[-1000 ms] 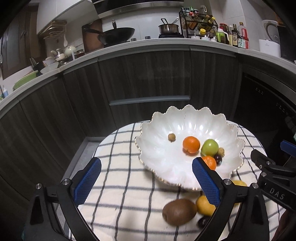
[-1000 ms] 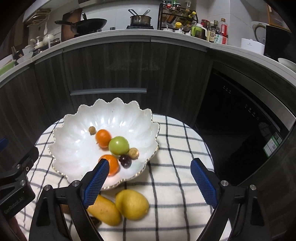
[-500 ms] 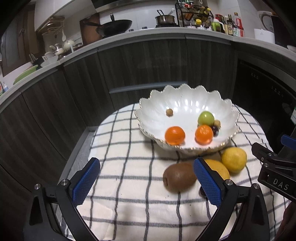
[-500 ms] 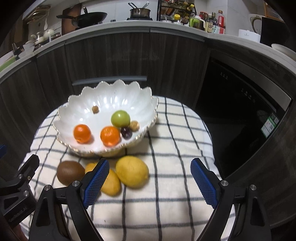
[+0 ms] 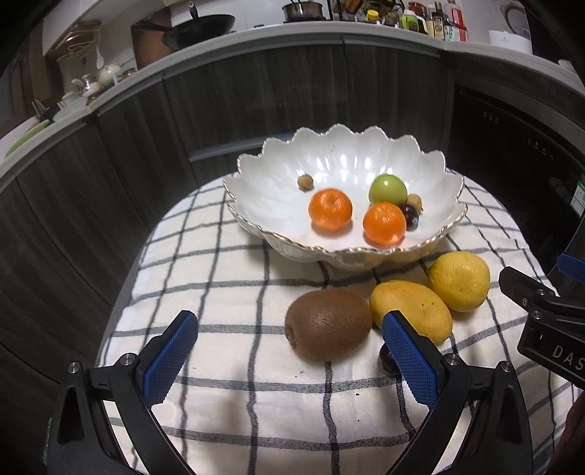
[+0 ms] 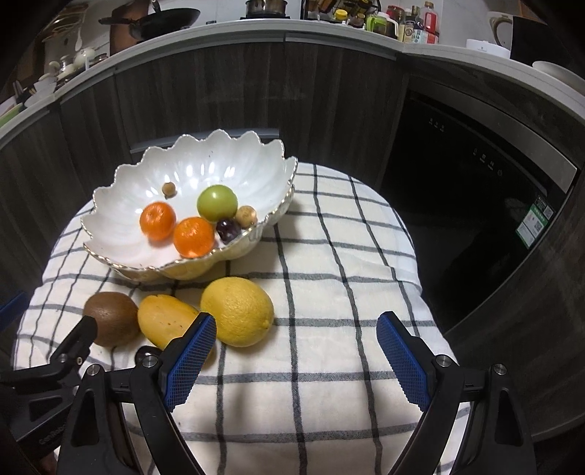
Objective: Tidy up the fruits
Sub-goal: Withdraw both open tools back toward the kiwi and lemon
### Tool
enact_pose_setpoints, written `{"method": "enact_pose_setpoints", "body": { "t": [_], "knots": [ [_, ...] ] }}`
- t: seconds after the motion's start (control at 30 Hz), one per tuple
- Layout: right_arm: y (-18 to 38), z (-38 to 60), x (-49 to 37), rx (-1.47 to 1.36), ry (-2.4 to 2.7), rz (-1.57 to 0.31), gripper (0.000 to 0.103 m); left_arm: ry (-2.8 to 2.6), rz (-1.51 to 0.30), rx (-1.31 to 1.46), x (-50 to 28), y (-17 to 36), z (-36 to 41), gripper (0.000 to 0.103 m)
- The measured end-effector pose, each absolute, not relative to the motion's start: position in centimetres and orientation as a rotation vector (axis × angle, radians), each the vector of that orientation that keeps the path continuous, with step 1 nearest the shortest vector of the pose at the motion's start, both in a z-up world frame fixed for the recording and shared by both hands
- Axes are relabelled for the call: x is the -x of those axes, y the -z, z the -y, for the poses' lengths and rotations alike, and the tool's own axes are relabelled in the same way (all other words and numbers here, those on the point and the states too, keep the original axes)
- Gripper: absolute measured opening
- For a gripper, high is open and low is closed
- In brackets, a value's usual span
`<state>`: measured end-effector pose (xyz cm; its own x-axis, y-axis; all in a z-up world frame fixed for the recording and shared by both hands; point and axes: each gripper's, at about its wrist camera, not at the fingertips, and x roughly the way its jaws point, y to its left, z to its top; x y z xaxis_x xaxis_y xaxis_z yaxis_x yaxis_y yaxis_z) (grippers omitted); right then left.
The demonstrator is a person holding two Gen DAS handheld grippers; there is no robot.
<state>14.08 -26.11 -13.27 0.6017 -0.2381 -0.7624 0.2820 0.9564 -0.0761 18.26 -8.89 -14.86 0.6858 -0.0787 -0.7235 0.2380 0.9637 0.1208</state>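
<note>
A white scalloped bowl [image 5: 263,175] [image 6: 256,160] sits at the far side of a checked cloth [image 5: 226,292]. It holds two oranges [image 5: 330,208] [image 5: 384,223], a green apple [image 5: 387,189], a dark plum [image 5: 410,216] and two small brown fruits. On the cloth in front of it lie a kiwi [image 5: 328,324] [image 6: 109,318], a mango [image 5: 411,308] [image 6: 166,320], a lemon [image 5: 459,281] [image 6: 237,311] and a small dark fruit [image 5: 387,360], partly hidden by my finger. My left gripper [image 5: 289,356] is open and empty, short of the kiwi. My right gripper [image 6: 296,356] is open and empty, just right of the lemon.
Dark cabinet fronts [image 5: 256,95] curve behind the table. A black appliance door [image 6: 475,190] stands at the right. The counter above carries a wok [image 5: 204,23], a pot and bottles. The cloth drops off at the table's left and right edges.
Both grippers have drawn back and down from the bowl, so the loose fruits in front of it now show in full. Both stay open. One orange has shifted left inside the bowl.
</note>
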Motion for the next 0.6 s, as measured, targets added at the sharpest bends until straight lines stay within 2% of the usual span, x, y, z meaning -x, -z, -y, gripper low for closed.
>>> {"method": "enact_pose_setpoints", "body": {
  "t": [0.6],
  "knots": [
    [15.6, 26.6, -15.2, -0.059, 0.302, -0.917, 0.09, 0.211, -0.882, -0.227, -20.4, 18.4, 10.5, 0.102]
  ]
}}
